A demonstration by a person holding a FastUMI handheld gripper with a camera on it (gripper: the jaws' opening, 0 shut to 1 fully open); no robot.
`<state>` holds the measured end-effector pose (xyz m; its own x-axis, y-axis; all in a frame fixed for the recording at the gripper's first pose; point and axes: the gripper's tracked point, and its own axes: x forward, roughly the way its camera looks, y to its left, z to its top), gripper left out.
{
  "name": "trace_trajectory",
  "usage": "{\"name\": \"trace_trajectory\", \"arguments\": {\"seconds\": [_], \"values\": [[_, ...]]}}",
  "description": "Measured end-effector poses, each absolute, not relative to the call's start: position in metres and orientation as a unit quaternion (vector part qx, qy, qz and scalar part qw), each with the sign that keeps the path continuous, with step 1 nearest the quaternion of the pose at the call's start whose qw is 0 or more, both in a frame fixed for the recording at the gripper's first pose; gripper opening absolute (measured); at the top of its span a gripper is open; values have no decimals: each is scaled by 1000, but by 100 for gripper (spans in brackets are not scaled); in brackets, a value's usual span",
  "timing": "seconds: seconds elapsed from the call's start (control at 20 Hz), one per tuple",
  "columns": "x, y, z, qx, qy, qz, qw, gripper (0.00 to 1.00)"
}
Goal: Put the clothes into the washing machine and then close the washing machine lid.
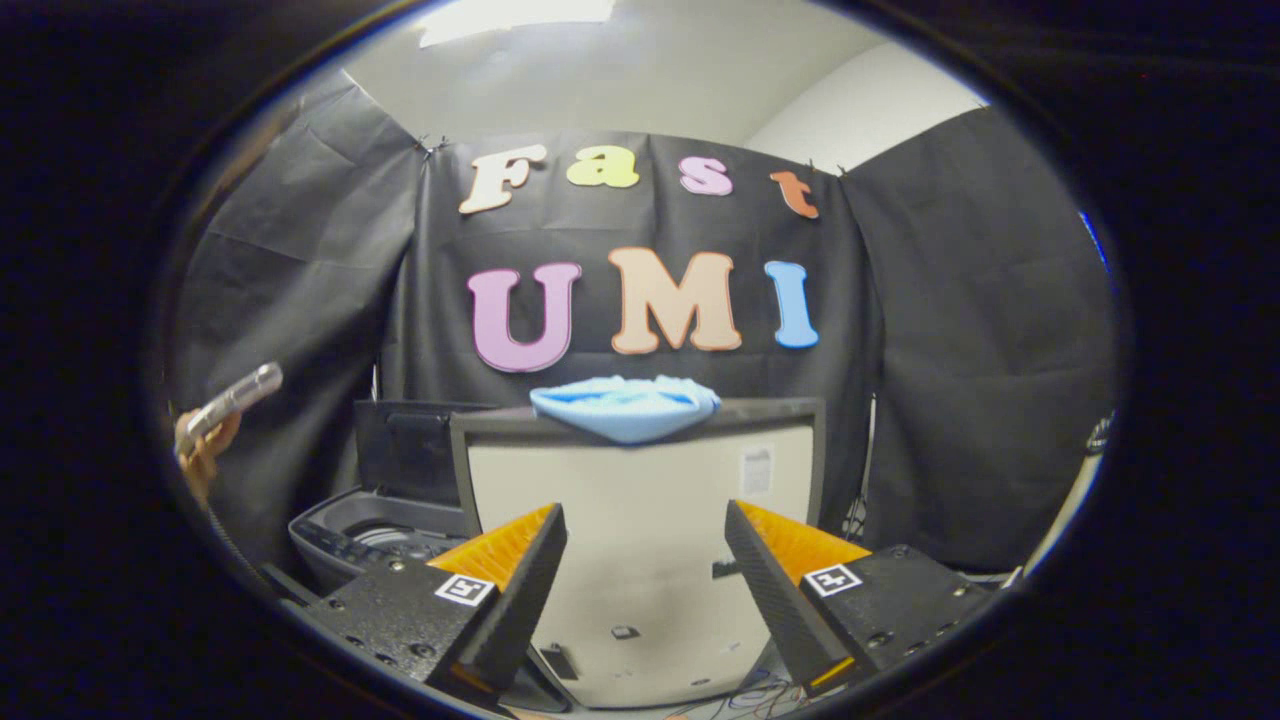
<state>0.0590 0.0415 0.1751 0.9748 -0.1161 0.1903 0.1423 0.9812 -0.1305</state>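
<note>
1. Clothes (625,408): a light blue bundle lies on the top edge of a pale upright box (640,560), straight ahead of the gripper (645,570) and well beyond its fingertips. Nothing touches it, so the pickup is not yet done.

2. Gripper: its 2 fingers stand wide apart with only the front of the box showing between them. It grips nothing.

3. Washing machine (375,535): a dark grey tub sits low, off to the left of the box and just beyond the left finger. Its lid (405,450) stands raised behind the opening. What can be seen of the drum shows no cloth inside, though part of it is hidden by the finger.

4. Off at the left, a hand (205,445) holds a clear stick-like thing; what it is I cannot tell.

5. Progress, as I judge it: both steps remain. The bundle has to be grasped, carried left and down into the tub, and then the lid brought shut.
</note>
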Motion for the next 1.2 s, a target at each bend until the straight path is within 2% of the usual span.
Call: {"name": "trace_trajectory", "arguments": {"seconds": [0.3, 0.6, 0.9, 1.1, 1.2], "values": [[105, 82, 253, -78, -113, -28, 990, 97], [172, 96, 286, -94, -79, -32, 992, 99], [243, 77, 284, -115, -25, -60, 991, 99], [287, 42, 258, -108, 47, -100, 988, 100], [305, 37, 250, -93, 71, -100, 988, 100]]}}
